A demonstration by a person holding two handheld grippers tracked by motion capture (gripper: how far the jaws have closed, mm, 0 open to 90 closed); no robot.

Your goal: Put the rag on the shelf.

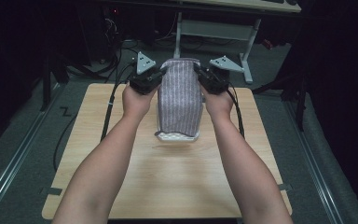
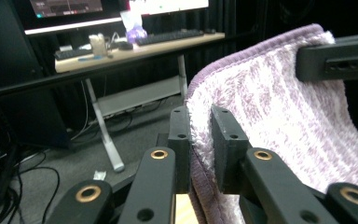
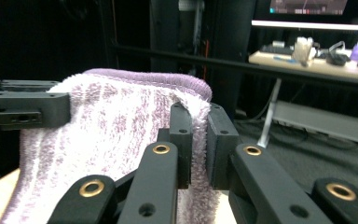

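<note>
A purple and white striped towel (image 1: 181, 95) hangs lifted over the far half of the wooden table (image 1: 168, 182), its lower end still folded on the tabletop. My left gripper (image 1: 161, 73) is shut on the towel's upper left corner; its jaws pinch the fluffy edge of the towel (image 2: 261, 107) in the left gripper view (image 2: 199, 140). My right gripper (image 1: 198, 70) is shut on the upper right corner, the towel (image 3: 116, 126) squeezed between its jaws (image 3: 199, 140). Each gripper view shows the other gripper clamped on the far corner.
Beyond the table stands a desk with a white metal leg (image 1: 248, 51), monitors and a keyboard (image 2: 170, 37). Black cables (image 1: 109, 107) trail from the grippers over the table's left and right edges. Grey floor surrounds the table.
</note>
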